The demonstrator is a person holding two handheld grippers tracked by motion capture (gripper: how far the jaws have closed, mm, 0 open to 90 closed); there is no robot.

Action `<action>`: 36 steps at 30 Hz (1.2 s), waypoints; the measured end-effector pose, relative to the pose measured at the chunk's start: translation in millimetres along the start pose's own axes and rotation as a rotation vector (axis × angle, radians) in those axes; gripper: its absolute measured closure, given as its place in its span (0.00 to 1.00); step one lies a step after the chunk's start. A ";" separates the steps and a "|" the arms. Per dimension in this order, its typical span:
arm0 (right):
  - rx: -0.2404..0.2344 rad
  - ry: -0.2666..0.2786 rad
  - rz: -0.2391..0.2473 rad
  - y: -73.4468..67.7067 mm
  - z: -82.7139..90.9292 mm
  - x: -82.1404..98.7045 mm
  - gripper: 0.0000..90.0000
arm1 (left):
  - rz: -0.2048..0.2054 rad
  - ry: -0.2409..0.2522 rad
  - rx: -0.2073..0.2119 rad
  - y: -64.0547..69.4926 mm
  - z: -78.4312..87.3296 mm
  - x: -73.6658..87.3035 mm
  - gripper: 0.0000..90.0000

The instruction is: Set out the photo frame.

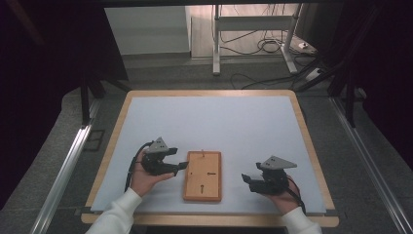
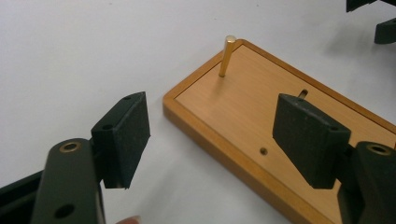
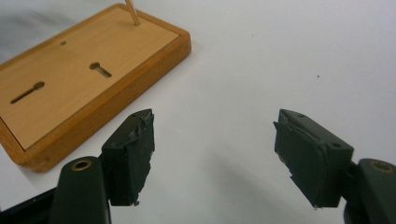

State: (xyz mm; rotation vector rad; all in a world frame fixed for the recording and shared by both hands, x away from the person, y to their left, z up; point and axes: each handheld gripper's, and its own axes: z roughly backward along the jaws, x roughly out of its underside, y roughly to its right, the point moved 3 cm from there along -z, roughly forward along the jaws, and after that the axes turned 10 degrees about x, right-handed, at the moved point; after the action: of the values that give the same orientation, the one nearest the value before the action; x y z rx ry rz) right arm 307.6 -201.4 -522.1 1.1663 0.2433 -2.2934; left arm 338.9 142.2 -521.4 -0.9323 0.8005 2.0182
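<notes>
Your left gripper (image 1: pixel 181 166) and right gripper (image 1: pixel 247 179) are black, each topped with a grey plate. Between them lies the wooden board (image 1: pixel 203 176) — orange-brown rim, paler tan face with dark slots. Its peg (image 2: pixel 227 55) is brass-gold. The surface (image 1: pixel 219 122) is pale bluish-white, edged in light wood — your sleeves are white.

One wooden board (image 1: pixel 202 176), one brass peg (image 2: pixel 227 55) standing in it, two keyhole slots (image 3: pixel 100 69), and two grippers (image 1: pixel 182 165).
</notes>
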 end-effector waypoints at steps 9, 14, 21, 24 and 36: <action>0.004 -0.018 -0.003 -0.9 -0.3 1.6 0.33 | -0.047 -0.022 0.045 -3.8 -26.3 -17.0 0.37; 0.024 -0.012 -0.015 3.0 5.7 4.8 0.33 | -0.063 -0.040 0.065 -5.3 -41.3 -23.2 0.41; 0.039 -0.011 -0.017 4.8 7.4 6.5 0.33 | -0.094 -0.070 0.085 -4.0 -64.3 -29.7 0.48; 0.038 -0.012 -0.010 3.0 6.8 6.2 0.33 | -0.111 -0.078 0.076 -3.3 -70.0 -30.5 0.54; 0.070 0.015 -0.018 4.0 8.5 5.3 0.34 | -0.125 -0.093 0.077 -5.1 -73.2 -29.3 0.76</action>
State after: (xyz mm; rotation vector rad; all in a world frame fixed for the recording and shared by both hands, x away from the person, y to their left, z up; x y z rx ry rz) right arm 301.4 -210.2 -520.8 1.2206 0.1805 -2.3264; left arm 381.0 77.4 -538.0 -0.8184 0.7451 1.8946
